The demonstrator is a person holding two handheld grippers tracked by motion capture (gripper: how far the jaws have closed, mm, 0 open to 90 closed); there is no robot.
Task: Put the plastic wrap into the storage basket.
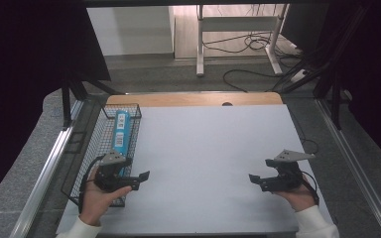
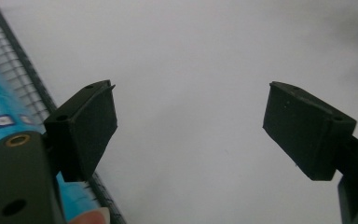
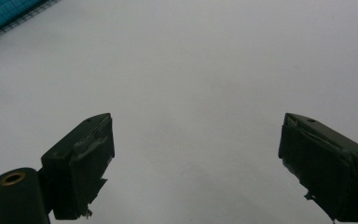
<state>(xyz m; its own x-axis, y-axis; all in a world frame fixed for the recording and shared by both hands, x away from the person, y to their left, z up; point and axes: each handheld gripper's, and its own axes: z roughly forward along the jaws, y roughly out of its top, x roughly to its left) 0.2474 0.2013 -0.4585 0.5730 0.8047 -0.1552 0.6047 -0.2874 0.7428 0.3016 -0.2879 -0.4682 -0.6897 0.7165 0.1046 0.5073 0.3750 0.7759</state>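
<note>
One white counter [image 1: 213, 158] carries one black wire basket [image 1: 87, 163] along its left edge; inside the basket lies one blue tube-shaped package [image 1: 121, 130], set lengthwise, with its near end under the left tongs. Two hand-held tongs are present. The left tongs [image 1: 138, 180] are held in the left hand [image 1: 99, 196] above the basket's near right rim, pointing right toward the counter's middle, with the jaws standing wide apart and nothing between them. In the left gripper view the basket's wire rim [image 2: 32, 93] and the blue package [image 2: 0, 116] run beside the left jaw. The right tongs [image 1: 257, 181] are held in the right hand [image 1: 297, 196] over the near right part of the counter, pointing left, the jaws likewise wide apart and empty. The two tongs face each other, well apart. Both sleeves are white.
</note>
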